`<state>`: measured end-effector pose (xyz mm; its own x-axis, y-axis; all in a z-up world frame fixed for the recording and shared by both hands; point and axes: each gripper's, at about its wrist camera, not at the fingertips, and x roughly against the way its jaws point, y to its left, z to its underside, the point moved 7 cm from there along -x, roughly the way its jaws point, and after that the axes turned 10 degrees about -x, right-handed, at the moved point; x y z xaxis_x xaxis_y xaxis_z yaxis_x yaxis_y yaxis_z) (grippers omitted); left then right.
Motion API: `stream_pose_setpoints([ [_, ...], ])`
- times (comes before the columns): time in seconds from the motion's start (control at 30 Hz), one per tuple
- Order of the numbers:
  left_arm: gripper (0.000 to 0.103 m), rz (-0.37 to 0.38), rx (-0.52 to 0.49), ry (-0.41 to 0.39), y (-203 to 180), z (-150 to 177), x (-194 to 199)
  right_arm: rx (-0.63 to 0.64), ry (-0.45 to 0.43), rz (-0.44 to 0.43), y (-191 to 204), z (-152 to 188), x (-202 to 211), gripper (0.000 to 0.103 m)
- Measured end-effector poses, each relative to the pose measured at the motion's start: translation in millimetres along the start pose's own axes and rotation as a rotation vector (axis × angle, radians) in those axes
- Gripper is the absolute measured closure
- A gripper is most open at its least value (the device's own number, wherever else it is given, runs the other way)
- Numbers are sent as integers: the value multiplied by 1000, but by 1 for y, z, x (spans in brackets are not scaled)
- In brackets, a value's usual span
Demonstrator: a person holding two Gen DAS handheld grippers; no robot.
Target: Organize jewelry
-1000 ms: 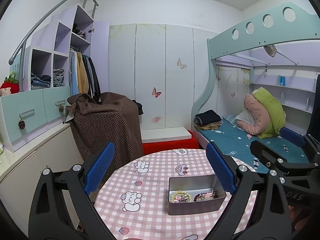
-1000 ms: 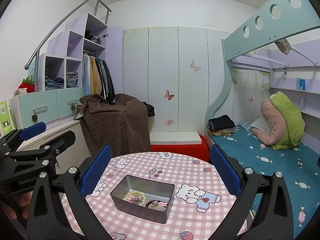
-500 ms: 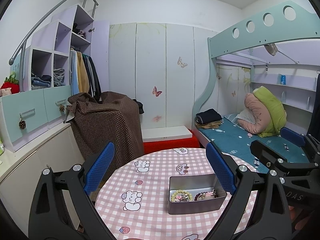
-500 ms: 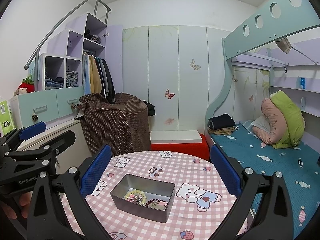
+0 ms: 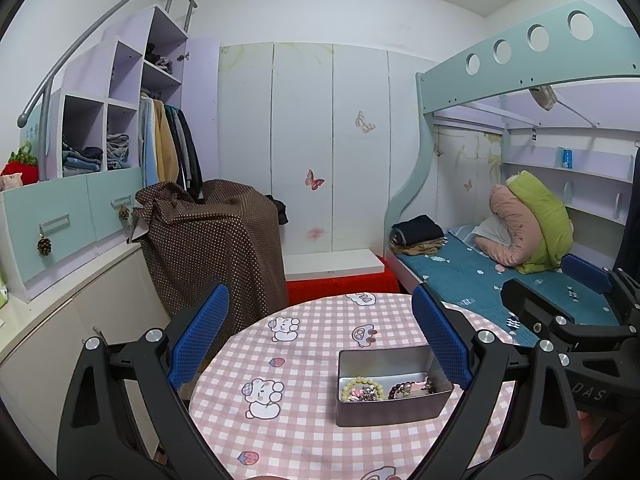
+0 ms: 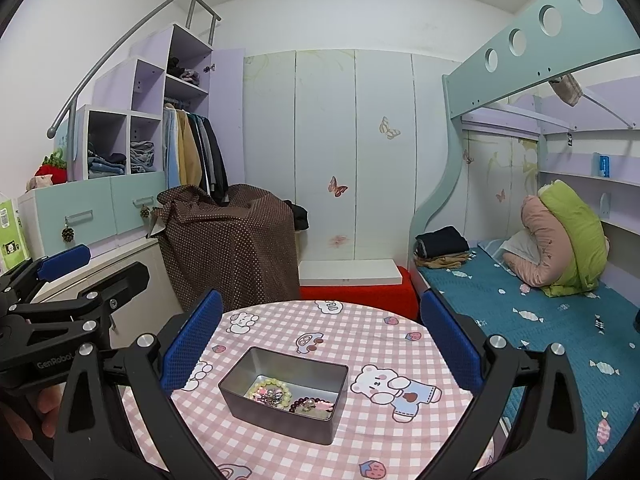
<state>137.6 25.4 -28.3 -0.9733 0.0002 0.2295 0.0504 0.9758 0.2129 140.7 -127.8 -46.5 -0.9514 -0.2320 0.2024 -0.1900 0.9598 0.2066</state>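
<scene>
Left gripper (image 5: 320, 340): wide, holds nothing
Right gripper (image 6: 320, 344): wide, holds nothing
Tin box (image 6: 256, 396): on checked table (image 6: 400, 340) — bracelets (image 6: 269, 390) inside

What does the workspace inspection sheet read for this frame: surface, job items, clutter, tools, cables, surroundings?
Surface: round table under a pink checked cloth with cartoon prints.
Job's things: open metal tin on the table, holding a pale green bead bracelet, a dark bead bracelet and small pieces too tangled to name.
Clutter: nothing seen on the table besides the tin.
Tools: left tool open, empty, above the table; right tool open, empty, above the tin.
Cables: nothing seen.
Surroundings: wardrobe, bunk bed, brown dotted cover, shelving.
</scene>
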Motion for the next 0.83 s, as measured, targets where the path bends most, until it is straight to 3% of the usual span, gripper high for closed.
stream_pose_setpoints([
  [0.83, 10, 18, 10, 12, -1, -6, -2, -16, 1, 2, 0, 1, -1, 7],
])
